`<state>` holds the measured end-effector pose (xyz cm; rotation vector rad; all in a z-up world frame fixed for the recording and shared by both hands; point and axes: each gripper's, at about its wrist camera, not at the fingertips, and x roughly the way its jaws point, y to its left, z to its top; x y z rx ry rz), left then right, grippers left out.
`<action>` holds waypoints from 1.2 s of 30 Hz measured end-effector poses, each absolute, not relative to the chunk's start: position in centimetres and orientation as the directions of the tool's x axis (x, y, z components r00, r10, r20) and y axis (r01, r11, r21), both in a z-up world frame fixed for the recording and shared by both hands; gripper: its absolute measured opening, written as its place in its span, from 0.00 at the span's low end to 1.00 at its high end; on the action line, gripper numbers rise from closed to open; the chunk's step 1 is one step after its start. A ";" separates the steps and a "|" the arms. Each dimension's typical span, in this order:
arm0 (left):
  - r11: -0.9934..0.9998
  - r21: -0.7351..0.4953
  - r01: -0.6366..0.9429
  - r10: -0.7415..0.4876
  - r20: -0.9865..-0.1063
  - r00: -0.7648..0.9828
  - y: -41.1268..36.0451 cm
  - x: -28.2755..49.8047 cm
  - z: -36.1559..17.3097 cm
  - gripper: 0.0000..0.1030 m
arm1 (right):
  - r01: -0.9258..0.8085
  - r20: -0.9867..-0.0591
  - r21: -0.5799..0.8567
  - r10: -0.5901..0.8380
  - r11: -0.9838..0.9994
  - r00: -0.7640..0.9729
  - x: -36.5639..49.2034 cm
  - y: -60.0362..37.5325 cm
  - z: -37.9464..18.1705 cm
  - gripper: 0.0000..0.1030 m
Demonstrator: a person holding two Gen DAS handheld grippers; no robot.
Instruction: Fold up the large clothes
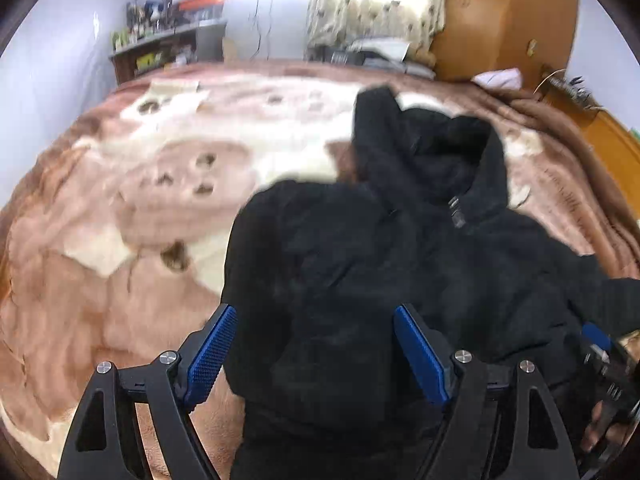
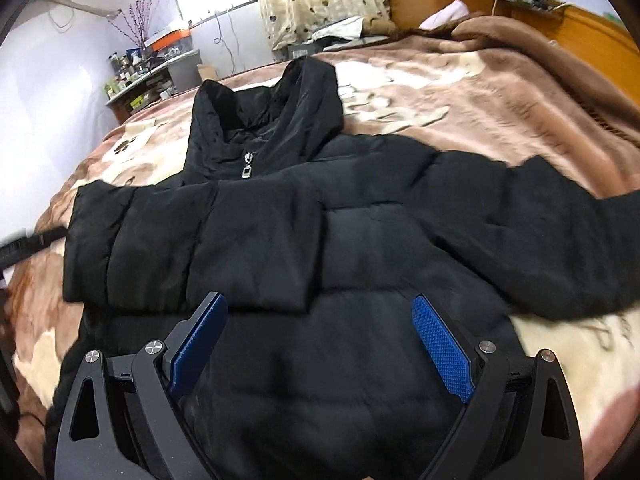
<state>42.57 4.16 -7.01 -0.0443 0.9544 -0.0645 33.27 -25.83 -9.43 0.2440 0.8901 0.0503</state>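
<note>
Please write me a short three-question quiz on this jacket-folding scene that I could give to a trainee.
1. True or false: the left sleeve of the black jacket is folded across its chest.
2. The zipper pull sits: A) near the collar, B) at the hem, C) on a sleeve cuff.
3. In a word each, how do the jaws of the left gripper and the right gripper stand, and do the pads press on the cloth?

Key
1. True: it lies across the front, while the other sleeve stretches out over the blanket.
2. A.
3. Both open; no pad presses on the jacket.
</note>
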 end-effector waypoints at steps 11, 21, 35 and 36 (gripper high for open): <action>0.999 -0.019 0.027 -0.030 -0.852 0.523 2.4 44.0 -10.9 0.81 | 0.085 -0.776 0.309 0.200 0.947 0.598 36.0 -26.4 -11.2 0.10; 0.996 0.050 0.068 0.008 -0.860 0.510 -0.4 44.6 -12.8 0.93 | 0.166 -0.828 0.143 0.026 0.976 0.560 35.2 -27.9 -11.6 0.07; 0.993 -0.119 0.019 -0.112 -0.852 0.511 -0.1 39.7 -8.7 0.94 | 0.294 -0.730 0.234 -0.033 0.927 0.683 27.8 -38.2 -6.3 0.38; 0.989 -0.147 0.028 -0.141 -0.851 0.506 -0.5 38.9 -8.2 0.94 | 0.330 -0.723 0.236 -0.061 0.914 0.688 26.7 -40.0 -5.8 0.38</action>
